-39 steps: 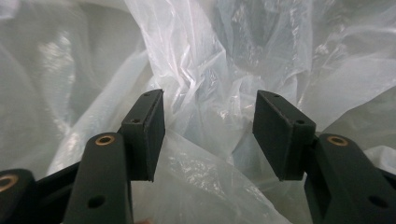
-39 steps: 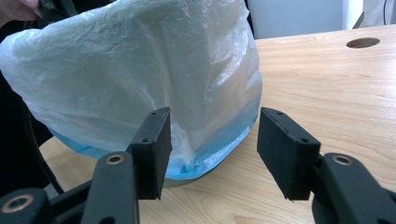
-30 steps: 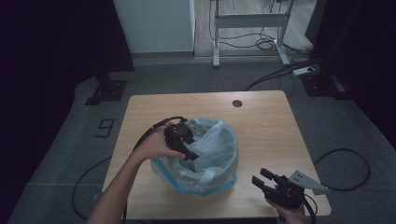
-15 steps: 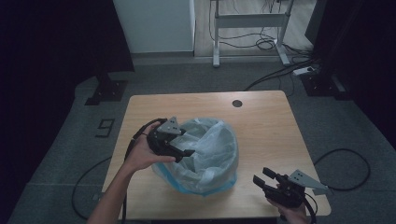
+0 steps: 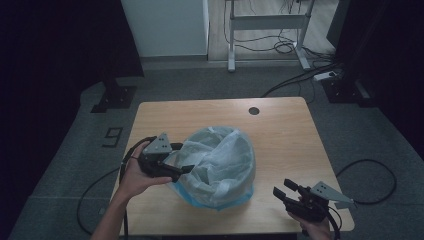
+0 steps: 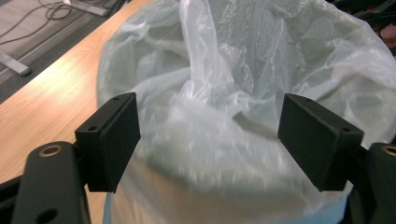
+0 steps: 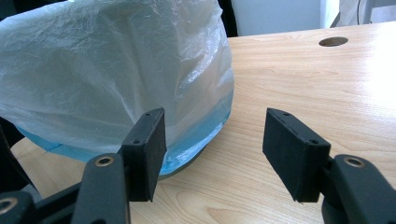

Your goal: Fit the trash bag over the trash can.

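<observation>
My left gripper stands with its jaws wide, having just been opening, the plastic bag bulging ahead between them but not pinched. My right gripper is also parted and empty, the bag just beyond its left jaw. I judge I am fitting the bag over the bin; next I must close on a fold of its rim. The right gripper view shows the blue hem near the surface; the high view shows the bag's open mouth.
</observation>
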The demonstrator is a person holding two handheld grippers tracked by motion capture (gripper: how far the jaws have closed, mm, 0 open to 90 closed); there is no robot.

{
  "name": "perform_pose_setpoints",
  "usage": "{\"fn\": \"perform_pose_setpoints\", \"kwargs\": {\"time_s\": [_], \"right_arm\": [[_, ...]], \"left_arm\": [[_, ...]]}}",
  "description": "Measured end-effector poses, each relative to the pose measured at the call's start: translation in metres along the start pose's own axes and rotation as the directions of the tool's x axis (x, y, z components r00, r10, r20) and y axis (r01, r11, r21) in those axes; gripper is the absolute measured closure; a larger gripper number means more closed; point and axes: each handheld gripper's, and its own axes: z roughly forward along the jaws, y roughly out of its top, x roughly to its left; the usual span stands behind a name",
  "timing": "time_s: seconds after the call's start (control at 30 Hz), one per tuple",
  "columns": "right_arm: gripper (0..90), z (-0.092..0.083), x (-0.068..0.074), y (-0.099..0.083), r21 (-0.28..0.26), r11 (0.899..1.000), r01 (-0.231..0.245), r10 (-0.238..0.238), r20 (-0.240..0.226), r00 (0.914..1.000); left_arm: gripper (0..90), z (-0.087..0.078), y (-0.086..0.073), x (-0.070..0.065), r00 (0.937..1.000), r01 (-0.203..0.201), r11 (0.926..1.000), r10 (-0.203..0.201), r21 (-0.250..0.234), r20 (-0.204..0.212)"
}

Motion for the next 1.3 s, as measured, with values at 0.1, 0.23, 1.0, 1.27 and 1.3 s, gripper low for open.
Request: {"fn": "perform_pose_setpoints", "kwargs": {"time_s": [0.1,0.23,1.0,1.27,1.3], "right_arm": [[38.8,0.000,0.000,0.000,0.002,1.000,0.003,-0.002,-0.001,1.0000],[38.8,0.000,0.000,-0.001,0.004,1.000,0.000,0.000,-0.002,1.0000],[38.7,0.000,-0.001,-0.003,0.018,1.000,0.004,-0.005,0.005,1.0000],[38.6,0.000,-0.002,-0.003,0.015,1.000,0.002,-0.002,0.009,1.0000],[38.6,-0.001,-0.002,-0.003,0.015,1.000,0.004,-0.004,0.009,1.0000]], "left_arm": [[20.9,-0.009,-0.012,-0.001,0.9998,0.017,0.9997,-0.017,-0.018,-0.010],[21.1,-0.018,-0.032,-0.004,0.9982,0.051,0.9977,-0.052,-0.045,-0.030],[20.8,-0.022,-0.122,-0.008,0.9784,0.190,0.9809,-0.192,-0.043,-0.075],[20.6,-0.018,-0.132,-0.007,0.9736,0.211,0.9769,-0.213,-0.036,-0.082],[20.6,-0.018,-0.132,-0.006,0.9732,0.213,0.9765,-0.215,-0.035,-0.082]]}}
